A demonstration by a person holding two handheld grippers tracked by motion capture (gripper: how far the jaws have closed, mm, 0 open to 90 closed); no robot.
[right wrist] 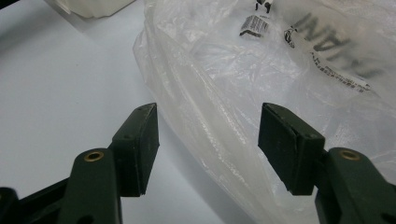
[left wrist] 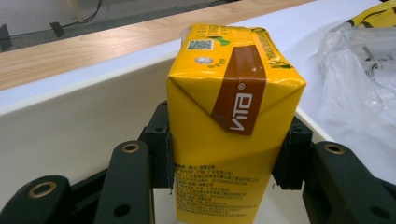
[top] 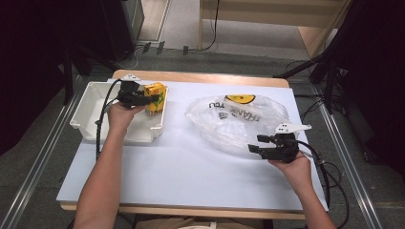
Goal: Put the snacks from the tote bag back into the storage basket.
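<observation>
Sitting clamped between left gripper (left wrist: 229, 154) pads: carton (left wrist: 224, 107).

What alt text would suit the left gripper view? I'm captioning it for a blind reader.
A yellow drink carton with a brown VITA stripe stands upright, clamped between the left gripper's two black jaws above a white bin. A crumpled clear plastic bag lies on the white table at right.
</observation>
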